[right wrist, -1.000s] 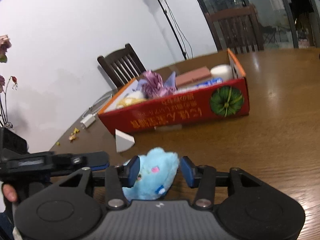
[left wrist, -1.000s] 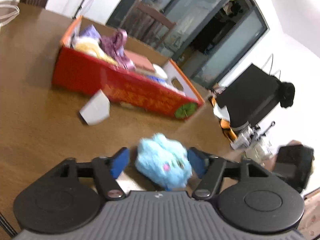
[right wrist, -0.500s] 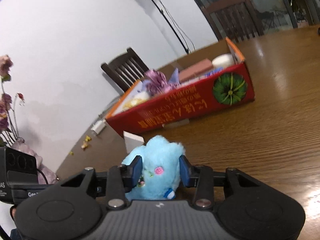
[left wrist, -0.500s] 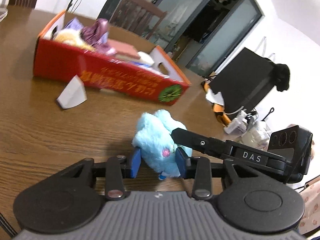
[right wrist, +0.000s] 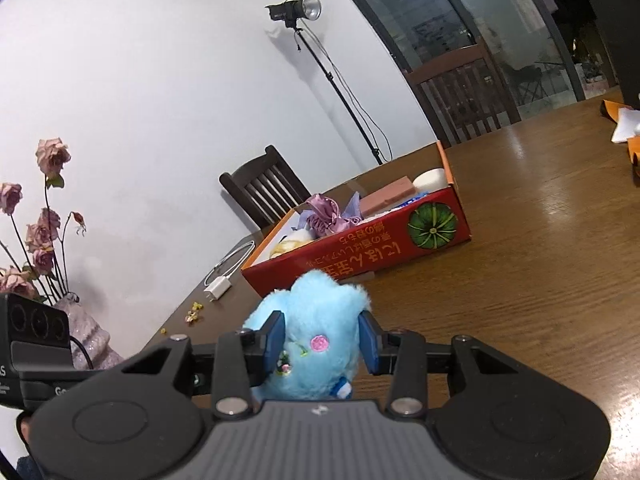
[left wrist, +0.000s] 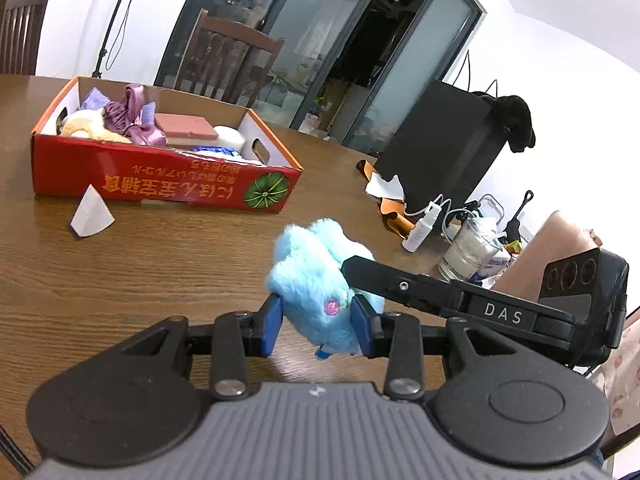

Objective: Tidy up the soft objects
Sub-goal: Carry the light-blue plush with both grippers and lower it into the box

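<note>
A fluffy light-blue plush toy (left wrist: 316, 276) is held above the brown table (left wrist: 140, 264). My left gripper (left wrist: 318, 326) is shut on it, a blue pad on each side. My right gripper (right wrist: 322, 342) is also shut on the same plush toy (right wrist: 316, 320), and one of its fingers (left wrist: 404, 284) reaches in from the right in the left wrist view. A red cardboard box (left wrist: 160, 184) holds a purple cloth (left wrist: 134, 120), a yellow plush, a pink block and white items; it also shows in the right wrist view (right wrist: 360, 252).
A white folded paper (left wrist: 90, 216) lies in front of the box. A black case (left wrist: 436, 156), a spray bottle, a glass jar and orange-white scraps stand at the table's right. A white charger and cable (right wrist: 224, 276), a vase of dried roses (right wrist: 36, 240), chairs and a light stand are around.
Both grippers closed on the blue plush and lifted it off the table. The views rose and tilted, so the box now sits farther below and away.
</note>
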The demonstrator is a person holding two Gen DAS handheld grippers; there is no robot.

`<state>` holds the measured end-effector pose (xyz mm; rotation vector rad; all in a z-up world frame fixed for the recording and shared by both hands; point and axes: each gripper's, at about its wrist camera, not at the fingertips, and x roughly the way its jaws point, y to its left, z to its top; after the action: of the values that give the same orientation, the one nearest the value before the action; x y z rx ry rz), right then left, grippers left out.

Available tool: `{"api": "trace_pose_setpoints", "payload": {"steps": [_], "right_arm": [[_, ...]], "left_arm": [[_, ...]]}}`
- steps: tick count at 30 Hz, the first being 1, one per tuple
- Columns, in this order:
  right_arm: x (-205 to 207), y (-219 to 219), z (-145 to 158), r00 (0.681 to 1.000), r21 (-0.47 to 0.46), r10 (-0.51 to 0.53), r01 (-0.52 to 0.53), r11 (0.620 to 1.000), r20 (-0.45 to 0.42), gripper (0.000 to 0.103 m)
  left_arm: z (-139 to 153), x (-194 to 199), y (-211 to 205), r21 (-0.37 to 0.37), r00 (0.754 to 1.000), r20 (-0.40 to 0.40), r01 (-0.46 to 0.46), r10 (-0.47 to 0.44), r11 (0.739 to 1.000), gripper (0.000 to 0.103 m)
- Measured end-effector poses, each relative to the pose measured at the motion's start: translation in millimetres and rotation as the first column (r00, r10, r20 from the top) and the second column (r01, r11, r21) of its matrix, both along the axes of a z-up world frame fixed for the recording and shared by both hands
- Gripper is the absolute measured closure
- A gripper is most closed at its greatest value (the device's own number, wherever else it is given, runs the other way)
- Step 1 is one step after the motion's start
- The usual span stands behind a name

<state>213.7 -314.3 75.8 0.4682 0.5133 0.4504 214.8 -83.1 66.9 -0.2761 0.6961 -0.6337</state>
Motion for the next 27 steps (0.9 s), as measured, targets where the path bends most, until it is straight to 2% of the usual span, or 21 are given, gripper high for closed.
{"api": "trace_pose_setpoints", "payload": {"steps": [7, 11, 15, 18, 20, 22, 25, 27], "right_arm": [[21.2, -5.2, 5.4, 1.000, -0.017, 0.000, 0.000, 1.000, 0.012, 0.064], [62.4, -2.5, 23.3, 0.999, -0.052, 0.024, -0.022, 0.998, 0.037, 0.064], [128.0, 3.0, 44.3, 0.997, -0.085, 0.061, -0.057, 0.995, 0.046, 0.064], [182.1, 15.1, 52.6, 0.996, -0.119, 0.082, -0.079, 0.990, 0.020, 0.064], [221.4, 28.8, 51.0, 0.995, -0.168, 0.095, -0.095, 0.981, -0.012, 0.064], [255.4, 43.8, 43.1, 0.993, -0.217, 0.106, -0.114, 0.969, -0.050, 0.064], [296.2, 60.4, 21.4, 0.981, -0.239, 0.138, -0.167, 0.956, -0.133, 0.065], [313.3, 71.3, 8.3, 0.973, -0.277, 0.142, -0.190, 0.942, -0.184, 0.077]], "left_arm": [[4.5, 27.8, -3.6, -0.005, 1.000, 0.019, -0.003, 0.003, 1.000, 0.066], [21.0, 73.0, 4.1, -0.031, 0.999, 0.033, -0.026, 0.027, 0.999, 0.067], [34.1, 135.2, 12.7, -0.041, 0.997, 0.042, -0.065, 0.067, 0.997, 0.068], [33.5, 182.2, 17.4, -0.018, 0.994, 0.039, -0.105, 0.105, 0.994, 0.068], [22.1, 213.6, 19.1, 0.014, 0.989, 0.004, -0.150, 0.150, 0.989, 0.068], [7.7, 236.3, 21.1, 0.055, 0.982, -0.024, -0.186, 0.188, 0.981, 0.068], [-10.7, 253.1, 25.3, 0.129, 0.976, -0.040, -0.206, 0.212, 0.970, 0.071], [-19.6, 252.3, 22.5, 0.137, 0.984, -0.027, -0.170, 0.175, 0.976, 0.077]]}}
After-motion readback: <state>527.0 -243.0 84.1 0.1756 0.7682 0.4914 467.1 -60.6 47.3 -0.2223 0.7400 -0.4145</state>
